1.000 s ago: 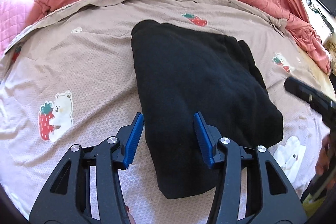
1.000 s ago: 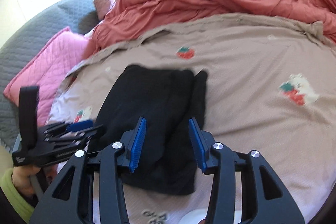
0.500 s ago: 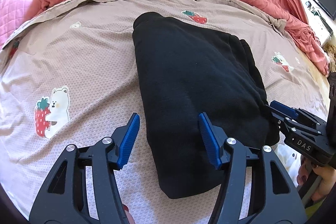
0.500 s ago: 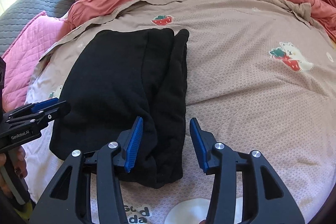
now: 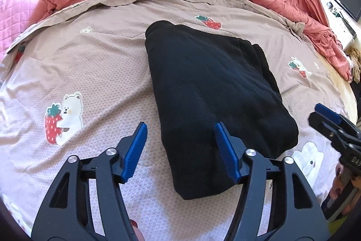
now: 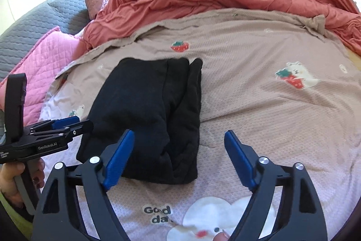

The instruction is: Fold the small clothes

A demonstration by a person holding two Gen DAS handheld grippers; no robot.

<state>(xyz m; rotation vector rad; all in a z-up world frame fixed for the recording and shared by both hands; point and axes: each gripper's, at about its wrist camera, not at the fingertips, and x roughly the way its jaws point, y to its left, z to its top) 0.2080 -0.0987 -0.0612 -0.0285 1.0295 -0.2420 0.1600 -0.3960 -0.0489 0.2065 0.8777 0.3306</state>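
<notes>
Folded black garment (image 5: 209,92) lying on my bedspread (image 5: 90,64).
My left gripper (image 5: 180,146) and right gripper (image 6: 179,157) hover near it, both spread wide, holding nothing.

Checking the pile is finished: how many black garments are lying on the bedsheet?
1: a folded black fabric garment in the middle of the beige bear-print bedsheet, between the open left gripper and open right gripper. Others may lie outside view.

Matt black fleecy garment (image 5: 209,92) on waffle-textured cloth sheet (image 5: 101,64); ribbed blue gripper pads (image 5: 225,150).
</notes>
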